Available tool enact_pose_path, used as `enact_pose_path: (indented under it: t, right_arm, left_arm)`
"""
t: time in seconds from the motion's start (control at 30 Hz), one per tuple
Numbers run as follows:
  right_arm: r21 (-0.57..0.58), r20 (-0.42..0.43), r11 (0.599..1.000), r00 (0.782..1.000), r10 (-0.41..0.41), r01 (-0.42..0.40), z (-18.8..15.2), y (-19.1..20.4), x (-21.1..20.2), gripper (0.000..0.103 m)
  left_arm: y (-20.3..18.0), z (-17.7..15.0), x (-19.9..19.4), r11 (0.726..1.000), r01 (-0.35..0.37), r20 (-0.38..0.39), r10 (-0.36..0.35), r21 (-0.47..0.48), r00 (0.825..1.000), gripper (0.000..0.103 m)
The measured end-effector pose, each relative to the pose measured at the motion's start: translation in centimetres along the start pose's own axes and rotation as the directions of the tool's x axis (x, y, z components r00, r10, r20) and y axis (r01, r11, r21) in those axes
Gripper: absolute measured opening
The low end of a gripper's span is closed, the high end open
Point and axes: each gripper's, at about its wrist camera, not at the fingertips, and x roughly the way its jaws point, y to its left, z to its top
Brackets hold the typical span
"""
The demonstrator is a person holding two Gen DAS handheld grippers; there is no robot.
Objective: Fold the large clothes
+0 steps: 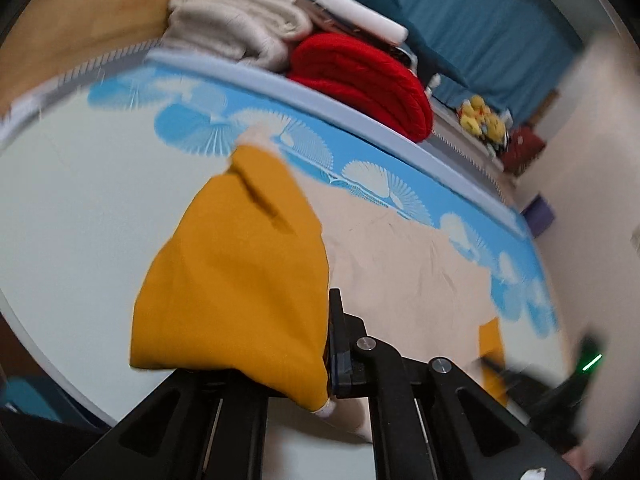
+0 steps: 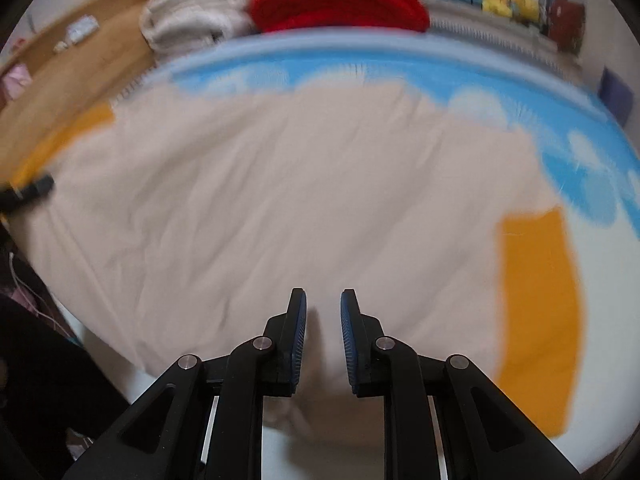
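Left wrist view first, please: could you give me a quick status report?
Left tongs shut on yellow sleeve, lifted. Right tongs open over cream shirt body, holding nothing. Shirt flat on bed sheet; nothing in the way.

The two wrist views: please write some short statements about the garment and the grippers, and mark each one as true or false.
1. The left gripper is shut on the mustard sleeve. True.
2. The right gripper holds a mustard sleeve. False: its jaws stand apart with nothing between them, above the cream garment.
3. A red folded item lies beyond the bed's far edge. True.
4. The bed sheet is plain green. False: it is pale with a blue and white pattern.
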Motion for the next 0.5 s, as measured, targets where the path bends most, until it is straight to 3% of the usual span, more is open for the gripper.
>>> enact_pose_path:
  t: [0.07, 0.13, 0.2, 0.33, 0.43, 0.5]
  right_arm:
    - [-0.006, 0.084, 1.000, 0.996, -0.012, 0.013, 1.4, -1.8, -3.6, 0.027]
    - [-0.004, 0.168, 1.000, 0.986, -0.024, 0.025, 2.2, -4.8, -7.5, 0.062]
    - [-0.014, 0.248, 0.998, 0.967, -0.056, 0.061, 2.2, -8.0, -10.7, 0.073]
    - [0.008, 0.310, 0.988, 0.939, -0.147, 0.152, 0.8, -14.2, -13.7, 0.073]
    - [0.183, 0.278, 0.971, 0.939, -0.202, 0.154, -1.8, -19.1, -14.4, 0.069]
    - [0.237, 0.277, 0.958, 0.934, -0.225, 0.161, -2.5, -21.0, -15.2, 0.068]
  left_arm:
    - [-1.8, 0.0, -0.5, 0.996, -0.020, 0.005, 0.020, 0.081, 1.000, 0.006]
    - [-4.7, -0.2, -0.7, 0.986, -0.032, 0.022, 0.029, 0.164, 0.999, 0.006]
    - [-8.5, 0.0, -0.5, 0.969, -0.024, 0.038, 0.016, 0.245, 0.999, 0.006]
    - [-17.5, -1.1, 0.7, 0.911, 0.016, 0.041, -0.036, 0.411, 0.998, 0.006]
    - [-24.9, -3.6, 3.1, 0.842, 0.059, 0.010, -0.077, 0.536, 0.997, 0.006]
    - [-29.6, -6.6, 5.5, 0.787, 0.102, -0.045, -0.094, 0.609, 0.995, 0.006]
